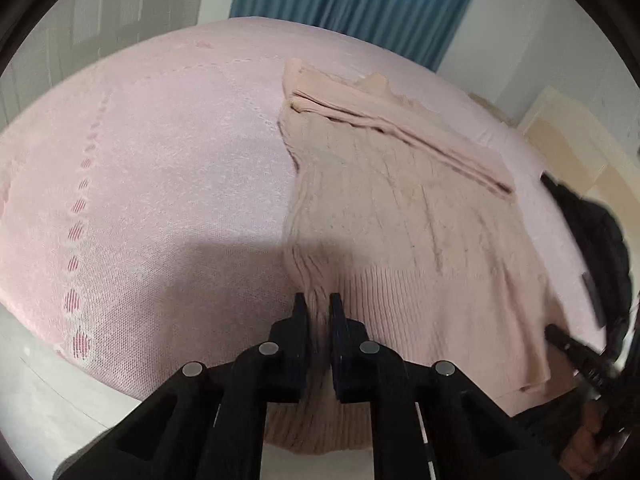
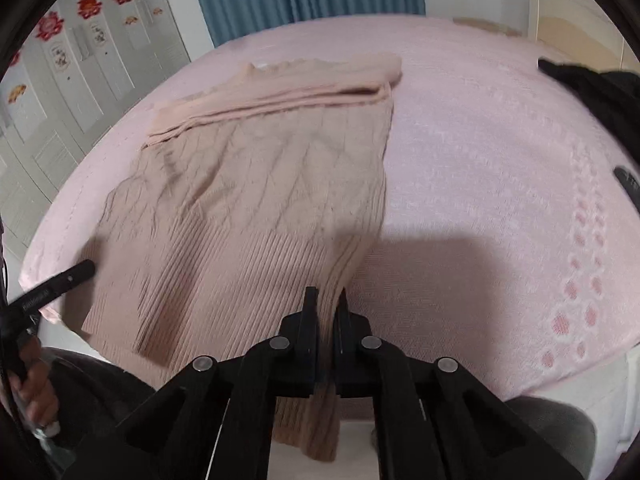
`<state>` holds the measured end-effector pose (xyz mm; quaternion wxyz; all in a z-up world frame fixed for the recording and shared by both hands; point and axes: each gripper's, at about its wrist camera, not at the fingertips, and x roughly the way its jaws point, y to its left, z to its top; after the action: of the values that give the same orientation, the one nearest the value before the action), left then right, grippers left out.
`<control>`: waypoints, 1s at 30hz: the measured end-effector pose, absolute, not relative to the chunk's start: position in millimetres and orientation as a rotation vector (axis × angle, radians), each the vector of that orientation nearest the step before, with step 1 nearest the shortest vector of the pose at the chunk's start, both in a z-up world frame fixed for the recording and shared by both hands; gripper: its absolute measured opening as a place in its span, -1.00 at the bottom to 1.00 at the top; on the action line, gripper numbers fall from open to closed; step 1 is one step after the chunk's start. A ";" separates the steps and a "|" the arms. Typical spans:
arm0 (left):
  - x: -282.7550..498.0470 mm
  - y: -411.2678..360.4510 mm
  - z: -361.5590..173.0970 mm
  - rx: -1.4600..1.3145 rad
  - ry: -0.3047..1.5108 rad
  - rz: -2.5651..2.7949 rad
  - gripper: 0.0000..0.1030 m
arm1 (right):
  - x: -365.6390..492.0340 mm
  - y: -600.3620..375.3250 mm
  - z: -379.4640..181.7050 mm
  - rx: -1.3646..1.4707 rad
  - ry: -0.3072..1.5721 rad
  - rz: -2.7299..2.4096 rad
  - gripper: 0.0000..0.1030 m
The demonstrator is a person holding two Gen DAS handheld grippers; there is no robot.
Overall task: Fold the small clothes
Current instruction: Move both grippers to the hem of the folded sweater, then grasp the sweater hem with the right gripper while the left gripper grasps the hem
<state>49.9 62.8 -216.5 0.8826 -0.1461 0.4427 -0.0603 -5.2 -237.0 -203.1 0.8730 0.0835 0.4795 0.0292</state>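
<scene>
Two grippers, left [image 1: 318,300] and right [image 2: 326,294], each clench their fingers on the ribbed hem of a beige knit sweater [image 2: 256,184] spread across a pink bed [image 2: 500,152].

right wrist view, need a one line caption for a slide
Right gripper shut on the ribbed hem corner of a beige knit sweater lying on a pink bedspread.
</scene>
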 end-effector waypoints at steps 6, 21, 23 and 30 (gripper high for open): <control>40.6 98.7 -223.0 -0.486 0.939 -0.143 -0.82 | -16.2 -286.1 -194.0 0.389 0.956 0.025 -0.91; 80.2 90.7 -228.3 -0.534 0.986 -0.227 -0.33 | 11.0 -285.0 -208.4 0.428 1.047 0.072 -0.52; 97.1 89.6 -230.4 -0.549 0.995 -0.240 -0.33 | 24.4 -284.9 -209.7 0.431 1.062 0.083 -0.52; 130.5 98.8 -238.2 -0.686 0.999 -0.304 -0.33 | 73.9 -280.2 -217.5 0.413 1.087 0.112 -0.35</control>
<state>130.5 98.8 -238.2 0.8111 -0.3210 0.4678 -0.1423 73.9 -280.2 -217.5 0.8343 0.1951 0.5130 0.0529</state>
